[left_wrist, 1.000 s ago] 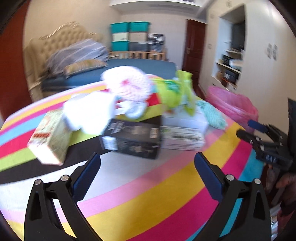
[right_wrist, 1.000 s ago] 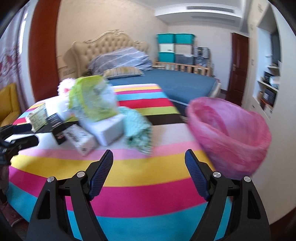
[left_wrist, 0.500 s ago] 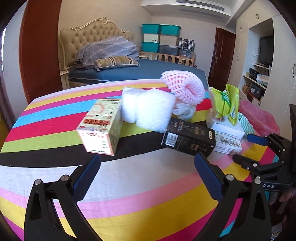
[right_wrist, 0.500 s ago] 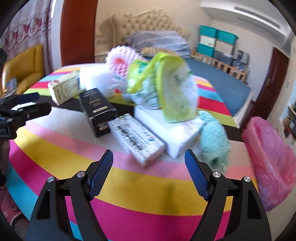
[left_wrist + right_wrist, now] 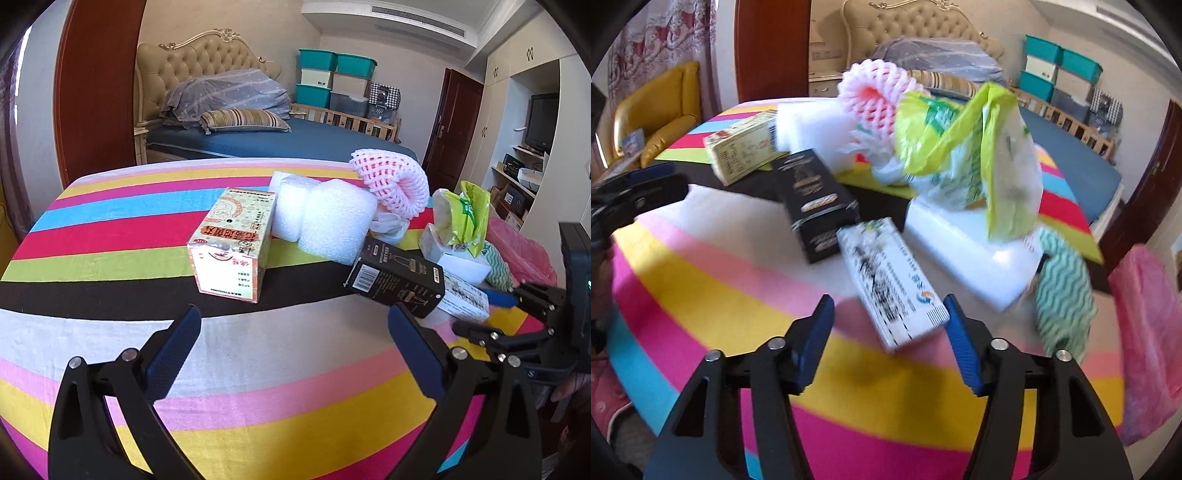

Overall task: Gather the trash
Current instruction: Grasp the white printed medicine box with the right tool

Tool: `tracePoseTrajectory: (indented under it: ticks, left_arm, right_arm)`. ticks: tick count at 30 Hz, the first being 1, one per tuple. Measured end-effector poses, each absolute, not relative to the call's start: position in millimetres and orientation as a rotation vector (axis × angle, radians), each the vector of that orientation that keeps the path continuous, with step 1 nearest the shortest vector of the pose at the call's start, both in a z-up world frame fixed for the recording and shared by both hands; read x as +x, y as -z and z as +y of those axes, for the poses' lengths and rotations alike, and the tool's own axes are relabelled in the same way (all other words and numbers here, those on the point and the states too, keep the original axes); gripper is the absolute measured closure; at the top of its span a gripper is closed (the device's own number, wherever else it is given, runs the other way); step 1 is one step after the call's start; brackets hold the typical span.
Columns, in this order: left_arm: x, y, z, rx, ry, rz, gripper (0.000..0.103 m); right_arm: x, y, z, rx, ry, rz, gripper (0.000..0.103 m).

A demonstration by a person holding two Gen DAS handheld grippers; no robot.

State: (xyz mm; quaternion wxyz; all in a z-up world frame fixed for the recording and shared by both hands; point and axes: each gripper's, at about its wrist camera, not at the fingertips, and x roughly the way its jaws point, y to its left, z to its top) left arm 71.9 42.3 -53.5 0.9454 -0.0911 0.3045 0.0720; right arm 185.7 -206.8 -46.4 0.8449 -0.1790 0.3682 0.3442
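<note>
Trash lies piled on a striped table (image 5: 258,373): a beige carton (image 5: 232,243), white foam blocks (image 5: 332,225), a pink foam net (image 5: 391,182), a black box (image 5: 399,282), a white printed box (image 5: 892,282), a white flat box (image 5: 971,247), a green plastic bag (image 5: 971,162) and a teal patterned cloth (image 5: 1063,295). My left gripper (image 5: 291,343) is open and empty, short of the beige carton. My right gripper (image 5: 888,336) is open, its jaws either side of the near end of the white printed box, not touching it. It also shows in the left wrist view (image 5: 495,314).
A bin lined with a pink bag (image 5: 1148,332) stands off the table's right edge. A bed (image 5: 280,136) and stacked storage boxes (image 5: 332,81) are behind. A yellow armchair (image 5: 657,110) is at the left. A dark door (image 5: 450,122) and shelves are at the right.
My right gripper has swung left from the pink bin to the pile and moved in on the white printed box. My left gripper has turned left and moved closer to the beige carton.
</note>
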Motion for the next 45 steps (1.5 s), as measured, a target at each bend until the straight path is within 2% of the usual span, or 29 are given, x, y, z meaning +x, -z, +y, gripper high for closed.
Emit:
tracePoseTrajectory:
  ticks: [11, 13, 14, 29, 38, 45]
  left_arm:
    - [79, 57, 17, -0.126, -0.109, 0.652, 0.005]
    - [82, 59, 13, -0.131, -0.091, 0.667, 0.005]
    - [84, 59, 9, -0.130, -0.082, 0.675, 0.005]
    - [151, 57, -55, -0.082, -0.192, 0.720, 0.005]
    - [196, 56, -70, -0.061, -0.303, 0.775, 0.005]
    - [200, 77, -59, -0.072, -0.261, 0.880, 0.005]
  right_arm:
    - [192, 44, -203, -0.372, -0.699, 0.774, 0.050]
    - [191, 44, -200, -0.382, -0.716, 0.770, 0.071]
    - [190, 43, -198, -0.383, -0.715, 0.767, 0.071]
    - [180, 45, -266, -0.190, -0.668, 0.739, 0.071]
    - [178, 51, -279, -0.141, -0.671, 0.727, 0.071]
    - [175, 51, -285, -0.119, -0.661, 0.722, 0.071]
